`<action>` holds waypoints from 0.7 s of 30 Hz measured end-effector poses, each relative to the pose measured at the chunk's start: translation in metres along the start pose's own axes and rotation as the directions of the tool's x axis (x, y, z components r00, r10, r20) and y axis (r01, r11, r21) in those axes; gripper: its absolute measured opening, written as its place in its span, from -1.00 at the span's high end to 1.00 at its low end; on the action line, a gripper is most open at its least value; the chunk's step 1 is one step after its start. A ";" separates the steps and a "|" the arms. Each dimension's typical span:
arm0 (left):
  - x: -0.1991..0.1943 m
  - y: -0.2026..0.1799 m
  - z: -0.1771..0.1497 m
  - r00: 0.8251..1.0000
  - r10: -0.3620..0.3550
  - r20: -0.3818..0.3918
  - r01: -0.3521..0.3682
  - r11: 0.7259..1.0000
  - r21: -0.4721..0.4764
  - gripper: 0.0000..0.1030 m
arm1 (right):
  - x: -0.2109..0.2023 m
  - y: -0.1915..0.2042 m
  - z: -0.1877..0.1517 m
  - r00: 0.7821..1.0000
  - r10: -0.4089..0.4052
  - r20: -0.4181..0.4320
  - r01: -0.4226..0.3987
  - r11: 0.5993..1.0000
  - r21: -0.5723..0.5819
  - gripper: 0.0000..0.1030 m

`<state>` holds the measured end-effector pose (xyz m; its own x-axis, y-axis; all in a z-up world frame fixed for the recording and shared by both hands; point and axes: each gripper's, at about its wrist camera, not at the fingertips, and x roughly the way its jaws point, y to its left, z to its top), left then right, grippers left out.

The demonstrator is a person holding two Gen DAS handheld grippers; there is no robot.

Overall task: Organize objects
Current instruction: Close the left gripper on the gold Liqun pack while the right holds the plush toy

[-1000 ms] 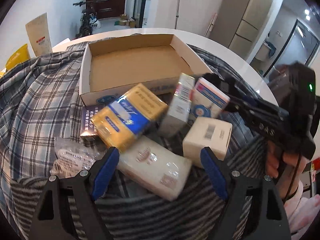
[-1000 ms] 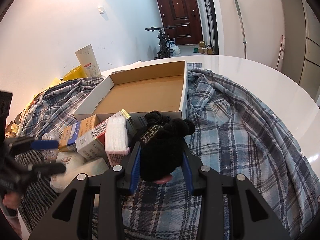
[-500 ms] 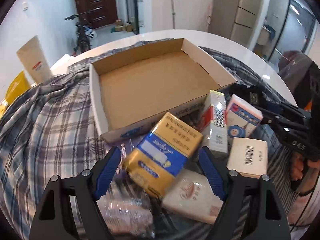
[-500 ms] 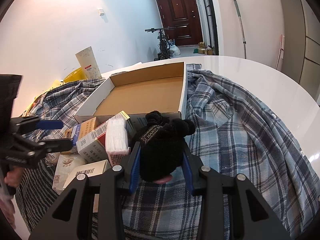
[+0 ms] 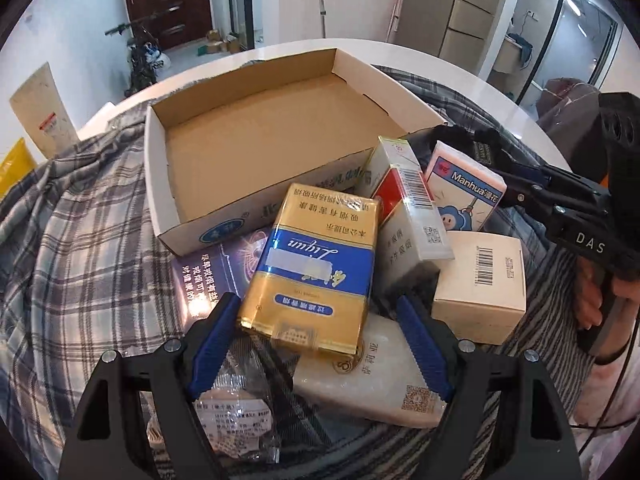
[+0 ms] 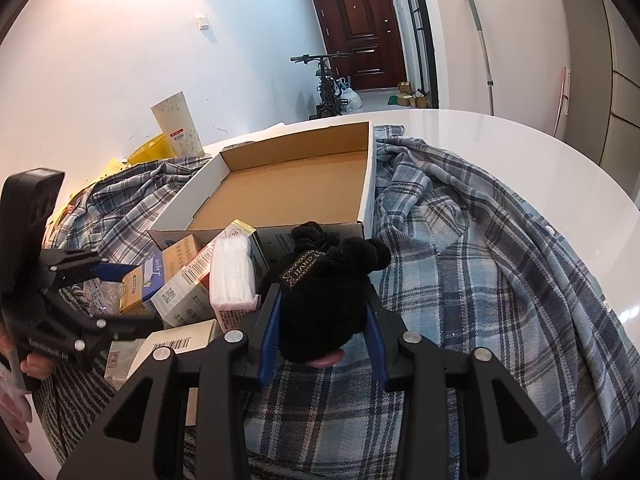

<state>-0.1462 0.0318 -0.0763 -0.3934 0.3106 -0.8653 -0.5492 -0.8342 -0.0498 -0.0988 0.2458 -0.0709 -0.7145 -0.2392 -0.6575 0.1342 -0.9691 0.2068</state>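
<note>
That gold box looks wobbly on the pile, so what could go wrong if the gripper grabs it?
1. The gold box lies tilted on other packs, so it could slip as the open left gripper closes.
2. The red-and-white pack leans beside it and might topple if nudged.
3. The right gripper holds a soft black knit item; it could sag or snag on the cardboard tray wall.

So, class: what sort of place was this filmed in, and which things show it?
Most likely a home, perhaps a flat's living area: a wooden entrance door, a bicycle parked beside it, and a round white table draped with a plaid cloth.
</note>
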 end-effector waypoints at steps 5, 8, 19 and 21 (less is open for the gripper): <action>0.000 0.002 0.009 0.999 0.025 0.033 -0.025 1.000 -0.008 -0.57 | 0.000 0.000 0.000 1.000 -0.001 0.001 0.001 1.000 0.001 0.29; 0.004 0.003 0.012 0.999 0.015 0.030 -0.015 1.000 0.001 -0.15 | 0.000 -0.001 0.000 1.000 -0.002 0.000 0.002 1.000 0.002 0.29; -0.029 -0.013 0.003 0.983 0.086 0.160 -0.089 0.996 0.015 -0.07 | 0.000 -0.001 0.000 1.000 -0.002 0.001 0.002 1.000 0.002 0.29; -0.041 -0.015 0.002 0.976 0.103 0.191 -0.102 0.995 -0.016 -0.07 | -0.001 -0.002 0.000 1.000 -0.002 0.008 0.002 1.000 0.007 0.29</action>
<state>-0.1233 0.0322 -0.0394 -0.5812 0.3044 -0.7547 -0.4944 -0.8687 0.0303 -0.0978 0.2479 -0.0706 -0.7203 -0.2368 -0.6520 0.1282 -0.9692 0.2104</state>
